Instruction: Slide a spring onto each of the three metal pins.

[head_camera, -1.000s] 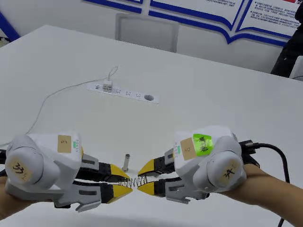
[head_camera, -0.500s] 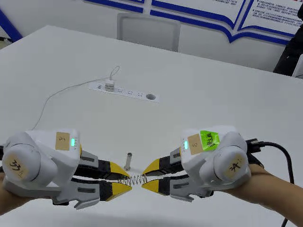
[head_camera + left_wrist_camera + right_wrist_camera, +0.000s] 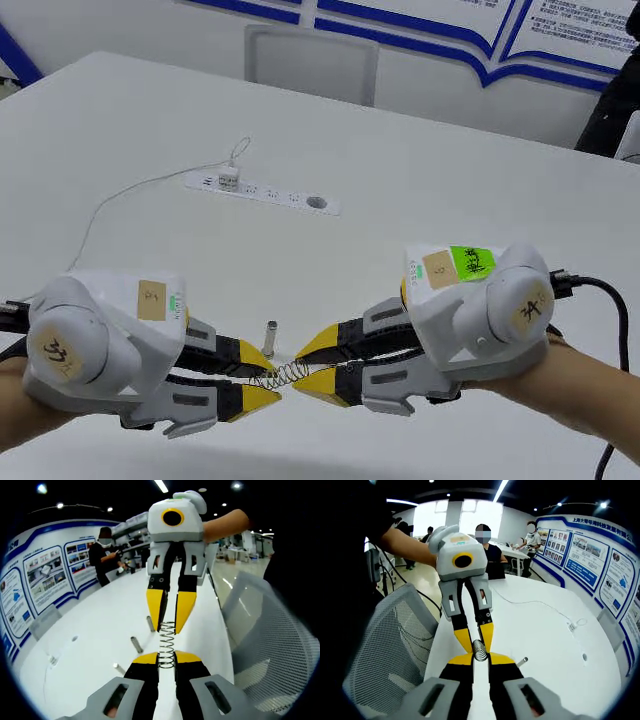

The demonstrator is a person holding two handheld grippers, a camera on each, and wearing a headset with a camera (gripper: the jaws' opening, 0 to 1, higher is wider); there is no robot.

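Left gripper clenched on one end of spring; right gripper clenched on other end. I saw spring bridging gap between yellow tips, low over white table. Metal pin stood upright just behind spring. Power strip lay farther back.

Thin coil spring — level, pinched at both ends, three short metal pins lined up nearby

An exhibition-style office: blue wall display boards, mesh chair.
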